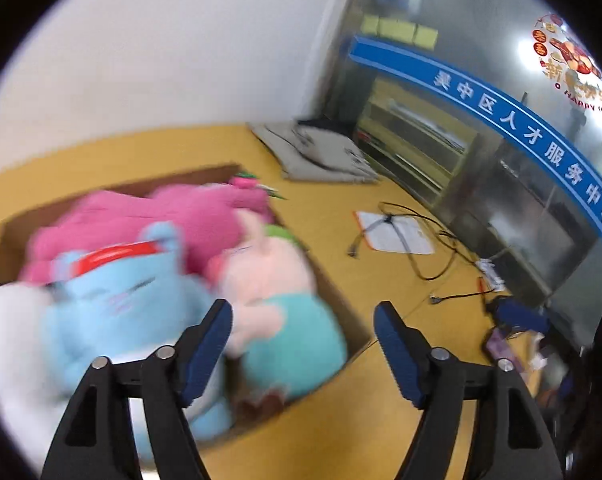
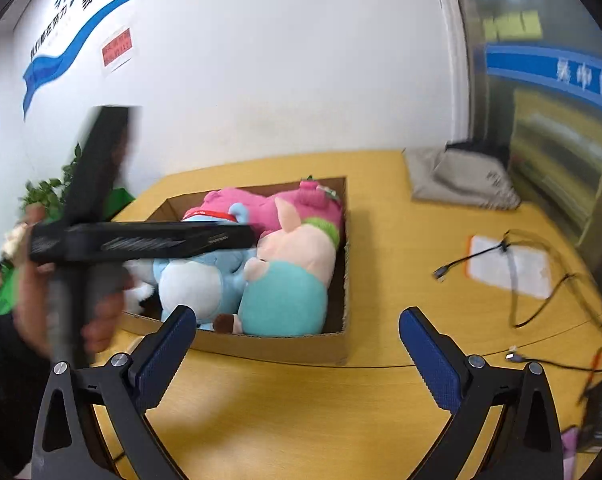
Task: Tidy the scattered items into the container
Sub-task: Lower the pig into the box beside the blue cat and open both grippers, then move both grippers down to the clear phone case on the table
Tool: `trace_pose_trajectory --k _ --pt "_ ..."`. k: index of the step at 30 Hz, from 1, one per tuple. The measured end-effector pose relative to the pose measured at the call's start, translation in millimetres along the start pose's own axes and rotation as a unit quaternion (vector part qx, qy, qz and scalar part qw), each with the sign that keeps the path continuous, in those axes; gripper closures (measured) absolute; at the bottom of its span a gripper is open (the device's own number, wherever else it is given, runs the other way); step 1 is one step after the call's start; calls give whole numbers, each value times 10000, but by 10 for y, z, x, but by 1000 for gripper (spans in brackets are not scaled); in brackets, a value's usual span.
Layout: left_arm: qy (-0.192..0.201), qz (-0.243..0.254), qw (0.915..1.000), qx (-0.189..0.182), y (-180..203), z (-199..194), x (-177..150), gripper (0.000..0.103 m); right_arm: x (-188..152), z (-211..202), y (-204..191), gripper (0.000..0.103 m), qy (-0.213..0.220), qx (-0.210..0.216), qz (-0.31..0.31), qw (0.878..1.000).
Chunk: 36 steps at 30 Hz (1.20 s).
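A cardboard box [image 1: 337, 292] [image 2: 281, 346] stands on the yellow table and holds several plush toys. Among them are a blue cat [image 1: 121, 308] [image 2: 197, 280], a pink pig in teal [image 1: 269, 276] [image 2: 297, 252] and a magenta bear [image 1: 197, 216] [image 2: 261, 200] at the back. My left gripper [image 1: 303, 312] is open and empty, hanging over the box's near right corner. My right gripper [image 2: 297, 316] is open and empty above the table just in front of the box. In the right wrist view a hand [image 2: 101, 320] holds the other gripper's black body [image 2: 141, 240] over the box's left side.
A grey bag [image 1: 321, 156] [image 2: 461, 180] lies at the table's far end. A sheet of paper [image 1: 397, 236] [image 2: 509, 264] and black cables [image 1: 421, 240] [image 2: 541, 272] lie right of the box. Small items [image 1: 517, 316] crowd the right edge. A plant [image 2: 49, 192] stands left.
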State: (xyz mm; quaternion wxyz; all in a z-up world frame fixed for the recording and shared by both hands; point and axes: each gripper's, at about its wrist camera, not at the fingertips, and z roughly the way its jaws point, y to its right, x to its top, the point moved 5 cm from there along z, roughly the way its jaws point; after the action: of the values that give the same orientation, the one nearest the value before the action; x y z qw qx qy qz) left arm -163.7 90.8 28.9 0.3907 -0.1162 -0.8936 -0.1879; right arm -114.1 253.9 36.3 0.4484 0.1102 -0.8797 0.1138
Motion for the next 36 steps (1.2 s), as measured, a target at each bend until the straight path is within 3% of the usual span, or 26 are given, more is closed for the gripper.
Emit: trace_pose_trajectory --k 5,12,22,28,32,36 --pt "564 -738 9950 378 -211 -844 -482 23 -40 -54 -191 0 129 -395 -47 9991" --pt "703 -757 9897 987 -362 -1454 -1001 23 -147 -51 -505 0 17 -301 -261 9992" --pt "644 -861 9885 1060 -507 -1495 -1310 23 -239 -99 -700 0 -149 -543 -392 9976" --pt "462 -1043 9895 888 -682 -1424 -1463 23 -307 -44 -743 0 -306 -529 -382 9974" --pt "193 -1266 9887 776 -849 -1342 -1612 23 -419 99 -853 0 -540 -220 -275 9979" --pt "-81 -1450 9840 1029 -1105 -1285 -1792 23 -624 364 -1115 0 -954 226 -297 9947"
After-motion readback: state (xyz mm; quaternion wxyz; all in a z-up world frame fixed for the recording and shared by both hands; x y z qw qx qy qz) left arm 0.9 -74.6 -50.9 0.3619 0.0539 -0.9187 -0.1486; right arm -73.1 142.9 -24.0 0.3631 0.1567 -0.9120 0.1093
